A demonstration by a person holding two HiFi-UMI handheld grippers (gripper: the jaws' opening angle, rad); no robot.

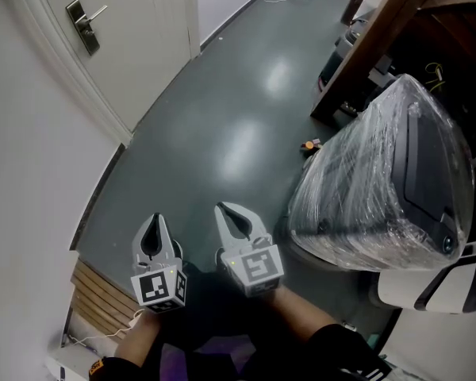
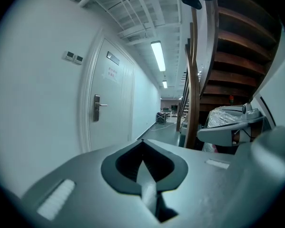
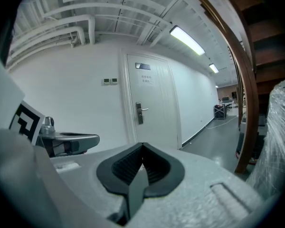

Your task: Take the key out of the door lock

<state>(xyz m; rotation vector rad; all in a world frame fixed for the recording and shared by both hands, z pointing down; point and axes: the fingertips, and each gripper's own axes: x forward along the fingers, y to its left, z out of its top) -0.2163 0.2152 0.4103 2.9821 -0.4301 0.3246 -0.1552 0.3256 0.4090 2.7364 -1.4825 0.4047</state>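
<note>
Left gripper, right gripper: closed, empty

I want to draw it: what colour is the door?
White door, clearest in the right gripper view.

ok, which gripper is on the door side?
The left gripper, next to the white wall that holds the door; the right gripper is over toward the plastic-wrapped machine.

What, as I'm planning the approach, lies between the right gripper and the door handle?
Only bare dark floor separates the right gripper from the door handle, as the head view shows.
</note>
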